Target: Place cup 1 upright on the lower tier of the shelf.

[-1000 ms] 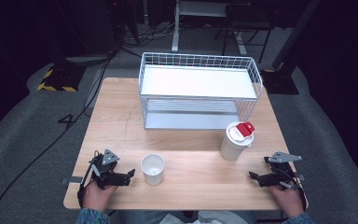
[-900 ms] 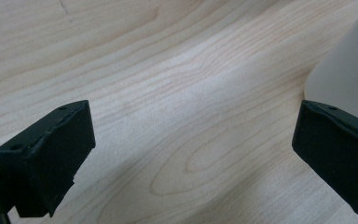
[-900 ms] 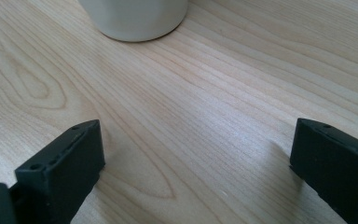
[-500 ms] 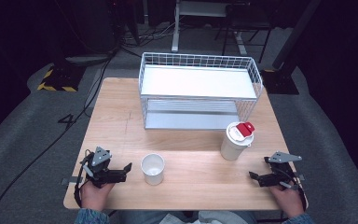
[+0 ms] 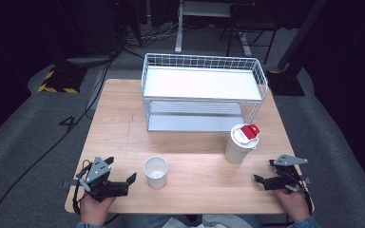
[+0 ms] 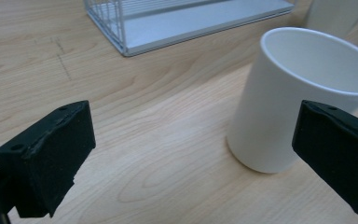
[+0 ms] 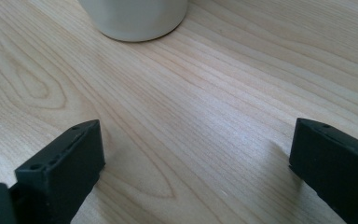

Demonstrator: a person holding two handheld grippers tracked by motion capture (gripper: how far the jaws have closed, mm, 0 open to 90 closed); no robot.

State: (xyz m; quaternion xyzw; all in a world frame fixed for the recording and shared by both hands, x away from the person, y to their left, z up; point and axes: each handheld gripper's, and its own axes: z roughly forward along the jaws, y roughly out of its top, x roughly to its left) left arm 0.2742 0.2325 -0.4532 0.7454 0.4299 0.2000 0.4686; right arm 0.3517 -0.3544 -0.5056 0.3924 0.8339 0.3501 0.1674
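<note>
**My jaws wide over bare wood**

My right gripper [image 7: 196,163] hangs low over the wooden table [image 7: 205,84], black jaws at seven and four o'clock, spread apart with nothing between. A pale cup's base [image 7: 135,18] stands at twelve o'clock, well clear.

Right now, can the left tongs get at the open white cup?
Probably yes. The left tongs stand open beside the open white cup, facing it, with bare table between and nothing in the way.

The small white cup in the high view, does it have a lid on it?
No, the small white cup stands open-topped on the table; the taller cup has the lid.
</note>
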